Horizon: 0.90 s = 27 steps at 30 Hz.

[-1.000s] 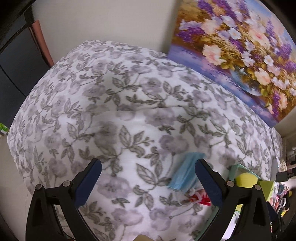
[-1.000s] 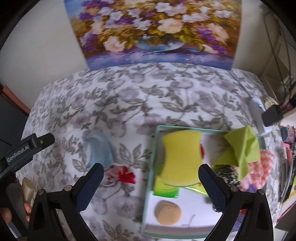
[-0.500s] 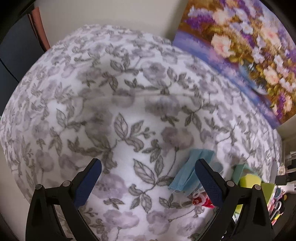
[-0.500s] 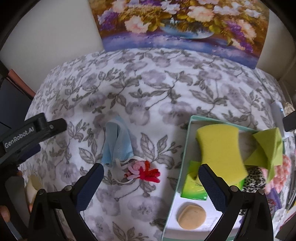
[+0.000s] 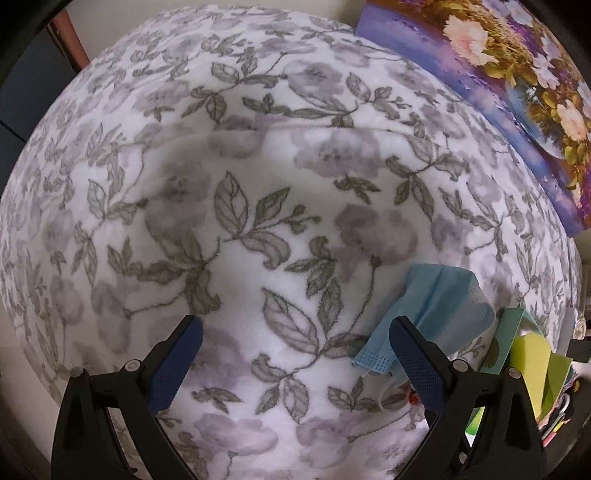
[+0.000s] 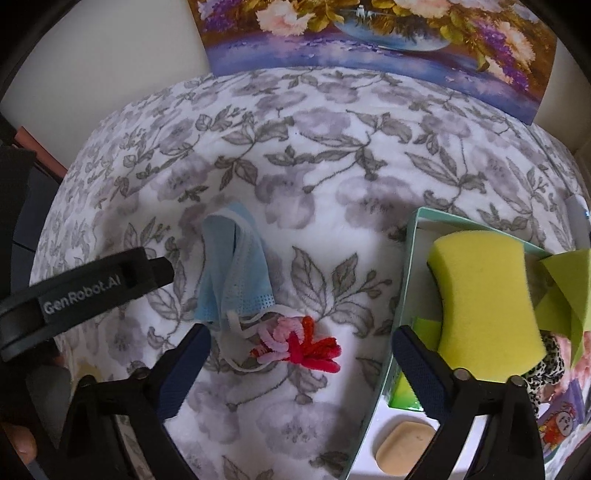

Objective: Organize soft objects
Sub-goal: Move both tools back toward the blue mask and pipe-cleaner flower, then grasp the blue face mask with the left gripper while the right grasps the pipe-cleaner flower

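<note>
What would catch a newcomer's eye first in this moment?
Probably the red and pink pipe-cleaner bundle, lying on the grey floral blanket between the fingers of the open right gripper. The crumpled blue face mask touches it on the left. To the right, a bright yellow sponge stands out in the pale green box.

— What's the setting?

— A surface draped in a plush white blanket (image 6: 332, 155) printed with grey leaves and mauve blossoms. A flower painting (image 6: 369, 33) (a vase of blooms, purple along its base) leans against the cream wall (image 6: 110, 55) behind.

— And leftward?

— A dark panel (image 5: 26, 92) with a reddish-brown edge.
</note>
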Tool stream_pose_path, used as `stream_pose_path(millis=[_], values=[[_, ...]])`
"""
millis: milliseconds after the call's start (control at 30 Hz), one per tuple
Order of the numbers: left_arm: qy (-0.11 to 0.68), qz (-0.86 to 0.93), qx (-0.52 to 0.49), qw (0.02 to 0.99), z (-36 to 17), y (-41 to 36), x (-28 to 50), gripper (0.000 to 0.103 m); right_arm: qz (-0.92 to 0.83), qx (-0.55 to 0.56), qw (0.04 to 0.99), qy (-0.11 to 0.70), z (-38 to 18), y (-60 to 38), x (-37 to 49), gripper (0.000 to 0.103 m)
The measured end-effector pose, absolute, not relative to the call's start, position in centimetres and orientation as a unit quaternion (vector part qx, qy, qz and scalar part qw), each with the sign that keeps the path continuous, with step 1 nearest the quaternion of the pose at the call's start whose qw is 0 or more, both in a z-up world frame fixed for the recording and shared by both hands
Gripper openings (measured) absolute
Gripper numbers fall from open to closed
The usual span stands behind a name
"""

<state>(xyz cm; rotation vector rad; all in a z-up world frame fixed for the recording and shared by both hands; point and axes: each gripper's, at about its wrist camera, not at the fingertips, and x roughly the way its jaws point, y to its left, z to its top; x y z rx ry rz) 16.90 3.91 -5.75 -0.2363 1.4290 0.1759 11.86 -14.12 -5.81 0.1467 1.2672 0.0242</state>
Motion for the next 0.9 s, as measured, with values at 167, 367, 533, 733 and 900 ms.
stream_pose_path(millis=[167,367,533,733,900], values=[[0.66,0.068,-0.132,0.737,-6.8,4.0,17.2,0.101,0.013,0.066,0.796,0.601,-6.9,-14.0,12.0,0.091],[0.663,0.05,-0.152,0.731,-7.4,3.5,17.4,0.101,0.015,0.065,0.794,0.604,-7.6,-13.8,12.3,0.083],[0.669,0.042,-0.15,0.726,-8.7,2.2,17.4,0.101,0.019,0.063,0.791,0.608,-8.2,-13.6,12.5,0.076],[0.666,0.025,-0.156,0.729,-9.8,1.1,17.4,0.101,0.017,0.071,0.782,0.619,-9.5,-13.8,12.9,0.069],[0.661,0.006,-0.153,0.734,-10.4,-0.1,17.5,0.099,0.015,0.076,0.781,0.62,-9.8,-14.1,13.1,0.06]])
